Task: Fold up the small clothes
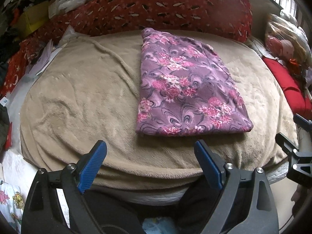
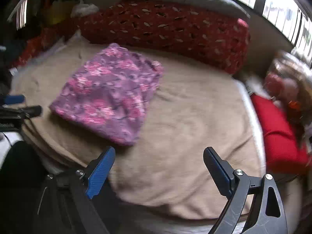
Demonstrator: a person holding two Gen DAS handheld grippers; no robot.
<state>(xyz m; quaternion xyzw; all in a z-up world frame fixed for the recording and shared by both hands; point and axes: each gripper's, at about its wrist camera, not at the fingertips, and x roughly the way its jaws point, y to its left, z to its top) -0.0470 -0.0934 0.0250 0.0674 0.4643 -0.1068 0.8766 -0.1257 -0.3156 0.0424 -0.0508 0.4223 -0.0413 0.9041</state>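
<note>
Garment: purple floral cloth (image 1: pixel 187 85), already a flat rectangle of several layers; centre-right in the left view, centre-left in the right view (image 2: pixel 109 95). Appears fully folded.
Surface: beige blanket (image 1: pixel 81 97) spread over the bed, likely as a soft, even folding area; the garment lies wholly on it.
Left gripper (image 1: pixel 150 165): jaws spread wide, nothing between them; bottom centre of its frame, just short of the garment's near edge, not touching.
Right gripper (image 2: pixel 159 169): jaws spread, empty; bottom centre of its frame, over bare blanket beside the garment's near corner. View is motion-blurred.
Why held so: judged as a released or standby pose, both tools clear of the cloth so the fold is not disturbed.
Surroundings: red patterned bolster (image 1: pixel 165 7) across the top of frame; red cushion (image 1: pixel 288 89) at right edge; clutter at upper left.
Writing: none legible. A small tag at the left edge (image 1: pixel 3 101) is too small to read; no brand visible on the grippers.
</note>
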